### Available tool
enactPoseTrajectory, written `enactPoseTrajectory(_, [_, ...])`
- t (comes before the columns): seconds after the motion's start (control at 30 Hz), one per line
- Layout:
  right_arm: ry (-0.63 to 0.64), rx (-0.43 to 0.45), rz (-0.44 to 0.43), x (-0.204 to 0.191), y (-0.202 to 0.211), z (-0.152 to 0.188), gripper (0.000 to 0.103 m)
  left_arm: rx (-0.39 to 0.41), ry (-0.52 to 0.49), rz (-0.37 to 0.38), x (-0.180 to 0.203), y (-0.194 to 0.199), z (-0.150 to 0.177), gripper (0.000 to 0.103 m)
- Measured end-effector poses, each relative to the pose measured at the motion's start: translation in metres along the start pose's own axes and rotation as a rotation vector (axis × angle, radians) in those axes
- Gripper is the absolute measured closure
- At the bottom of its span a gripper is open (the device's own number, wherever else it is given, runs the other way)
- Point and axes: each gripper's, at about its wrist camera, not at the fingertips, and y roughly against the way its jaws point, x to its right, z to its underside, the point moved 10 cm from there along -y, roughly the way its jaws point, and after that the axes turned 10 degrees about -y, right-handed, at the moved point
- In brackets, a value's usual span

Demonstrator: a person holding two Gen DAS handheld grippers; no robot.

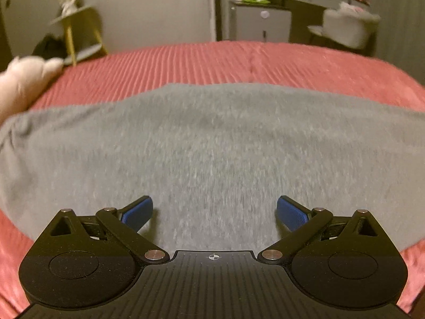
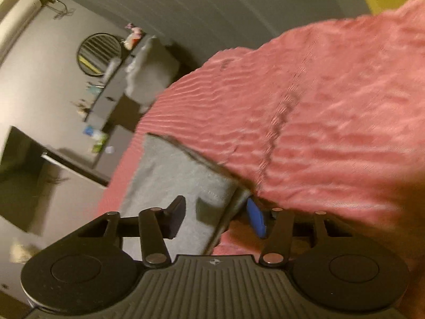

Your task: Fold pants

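Observation:
Grey pants [image 1: 212,138] lie spread flat across a red ribbed bedspread [image 1: 212,61]. My left gripper [image 1: 214,212] hovers over the near part of the pants, open wide, with only flat cloth below its blue pads [image 1: 138,214]. The right wrist view is rolled sideways. There the pants [image 2: 170,170] show as a grey strip with a folded edge against the bedspread [image 2: 332,106]. My right gripper [image 2: 216,219] stands half open astride that edge, and its blue pad [image 2: 256,220] and the dark finger [image 2: 176,218] are not pressing the cloth.
A pale plush toy [image 1: 24,79] lies on the bed's left side. Beyond the far edge stand a yellow-legged side table [image 1: 77,32], a grey cabinet [image 1: 260,24] and a padded chair [image 1: 350,26]. A round mirror [image 2: 99,53] hangs on the wall.

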Motion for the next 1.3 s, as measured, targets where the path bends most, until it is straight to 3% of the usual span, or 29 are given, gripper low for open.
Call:
enactPoseTrajectory(0.1, [-0.011,0.0,0.018,0.008,-0.007,-0.002,0.077,-0.003,0.044,0.004,-0.005,-0.003,0.0,0.0])
enactPoseTrajectory(0.17, [0.003,0.002,-0.004,0.002,-0.003,-0.004,0.084,-0.015,0.048,-0.025,-0.006,-0.005,0.002,0.0])
enactPoseTrajectory(0.3, [0.085,0.035,-0.017,-0.016,0.012,-0.001,0.088,-0.021,0.058,-0.045,-0.008,-0.009,0.002,0.0])
enactPoseTrajectory(0.37, [0.115,0.047,-0.047,-0.029,0.016,0.0,0.087,-0.004,0.055,-0.018,-0.005,-0.009,-0.001,0.0])
enactPoseTrajectory(0.43, [0.144,0.059,-0.04,-0.038,0.012,-0.001,0.078,0.037,0.062,0.07,0.003,-0.003,-0.006,0.0])
enactPoseTrajectory(0.47, [0.147,0.054,-0.024,-0.038,0.008,0.0,0.068,0.052,0.067,0.095,0.006,-0.001,-0.008,0.0])
enactPoseTrajectory(0.53, [0.129,0.019,0.006,-0.034,-0.005,0.005,0.067,0.064,0.06,0.115,0.009,0.001,-0.009,0.0])
enactPoseTrajectory(0.57, [0.129,0.005,0.019,-0.034,-0.011,0.007,0.073,0.06,0.049,0.107,0.009,0.0,-0.009,0.0])
enactPoseTrajectory(0.6, [0.135,-0.007,0.035,-0.034,-0.015,0.01,0.091,0.054,0.044,0.096,0.008,-0.002,-0.008,0.0])
enactPoseTrajectory(0.63, [0.15,-0.002,0.057,-0.037,-0.016,0.013,0.094,0.046,0.049,0.091,0.006,-0.004,-0.007,0.0])
enactPoseTrajectory(0.77, [0.262,0.068,0.059,-0.074,-0.002,0.02,0.095,0.032,0.134,0.128,-0.004,-0.011,-0.004,0.0])
enactPoseTrajectory(0.9, [0.423,0.096,-0.012,-0.143,0.013,0.041,0.095,0.039,0.197,0.132,-0.015,-0.014,-0.005,0.0])
enactPoseTrajectory(1.0, [0.571,0.065,-0.123,-0.206,0.02,0.088,0.095,0.043,0.233,0.136,-0.024,-0.015,-0.005,0.0])
enactPoseTrajectory(1.07, [0.69,0.002,-0.197,-0.243,0.018,0.137,0.095,0.051,0.252,0.144,-0.027,-0.013,-0.005,0.0])
enactPoseTrajectory(1.2, [0.898,-0.216,-0.292,-0.273,0.001,0.252,0.094,0.068,0.279,0.165,-0.029,-0.008,-0.004,0.0])
enactPoseTrajectory(1.27, [0.988,-0.365,-0.265,-0.264,-0.015,0.307,0.093,0.08,0.283,0.182,-0.028,-0.005,-0.005,0.0])
enactPoseTrajectory(1.3, [1.015,-0.447,-0.229,-0.255,-0.024,0.33,0.086,0.085,0.282,0.196,-0.026,-0.003,-0.005,0.0])
